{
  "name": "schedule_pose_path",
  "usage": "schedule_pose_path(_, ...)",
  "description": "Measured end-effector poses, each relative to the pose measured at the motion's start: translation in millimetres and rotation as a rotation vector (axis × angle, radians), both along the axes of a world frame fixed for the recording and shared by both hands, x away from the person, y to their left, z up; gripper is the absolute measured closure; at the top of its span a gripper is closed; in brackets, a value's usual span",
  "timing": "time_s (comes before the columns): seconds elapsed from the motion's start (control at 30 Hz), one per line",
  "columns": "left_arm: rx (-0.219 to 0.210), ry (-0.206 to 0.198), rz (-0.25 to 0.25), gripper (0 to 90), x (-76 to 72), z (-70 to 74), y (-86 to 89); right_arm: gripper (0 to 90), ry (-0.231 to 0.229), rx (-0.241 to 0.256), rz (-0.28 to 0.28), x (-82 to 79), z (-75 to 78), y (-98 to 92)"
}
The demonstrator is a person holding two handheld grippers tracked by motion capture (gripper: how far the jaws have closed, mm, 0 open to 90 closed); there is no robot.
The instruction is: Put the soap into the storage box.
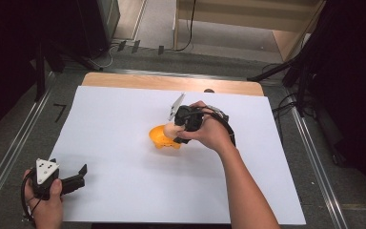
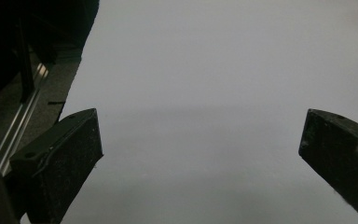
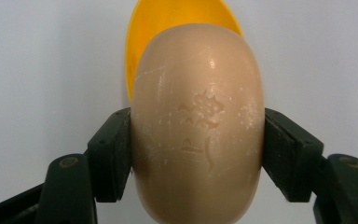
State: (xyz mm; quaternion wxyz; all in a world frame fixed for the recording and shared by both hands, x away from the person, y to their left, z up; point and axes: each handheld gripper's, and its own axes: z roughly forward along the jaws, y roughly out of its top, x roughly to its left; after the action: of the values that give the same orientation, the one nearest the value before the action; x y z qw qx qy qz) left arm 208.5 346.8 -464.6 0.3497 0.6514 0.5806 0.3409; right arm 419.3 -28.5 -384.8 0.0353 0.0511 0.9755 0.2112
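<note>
A beige oval soap bar (image 3: 198, 126) with an embossed mark is clamped between the jaws of my right gripper (image 3: 198, 154). It hangs just over a yellow bowl-like dish (image 1: 161, 137), whose rim (image 3: 177, 18) shows behind the soap. In the high view the right gripper (image 1: 174, 132) sits mid-table with the soap bar (image 1: 171, 130) at the dish's right edge. My left gripper (image 1: 81, 174) rests near the front left corner of the white sheet (image 1: 124, 167); its jaws stand wide apart over bare paper, as the left gripper (image 2: 200, 149) view confirms.
The white sheet covers most of a wooden table (image 1: 171, 82). Metal rails (image 1: 14, 148) run along the left and right (image 1: 314, 157) sides. Cables (image 1: 286, 107) lie on the floor at the right, and a wooden cabinet (image 1: 248, 19) stands beyond the table.
</note>
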Motion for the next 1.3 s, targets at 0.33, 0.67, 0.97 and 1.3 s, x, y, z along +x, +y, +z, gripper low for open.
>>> schedule_pose_path(0.33,-0.003,0.0,-0.002,0.0,0.0,0.0,0.4,32.9,0.017,-0.012,0.036,4.4,0.8,19.8)
schedule_pose_path(0.67,-0.013,-0.003,-0.003,0.0,-0.6,0.3,1.6,32.9,0.047,-0.048,0.045,9.8,-4.5,27.9)
schedule_pose_path(0.97,-0.02,-0.001,-0.001,0.0,-0.2,0.3,2.2,32.7,0.069,-0.066,0.038,13.4,-8.0,29.7)
schedule_pose_path(1.3,-0.021,0.003,-0.001,0.0,0.0,0.3,2.4,32.1,0.082,-0.034,0.021,13.7,-6.6,25.4)
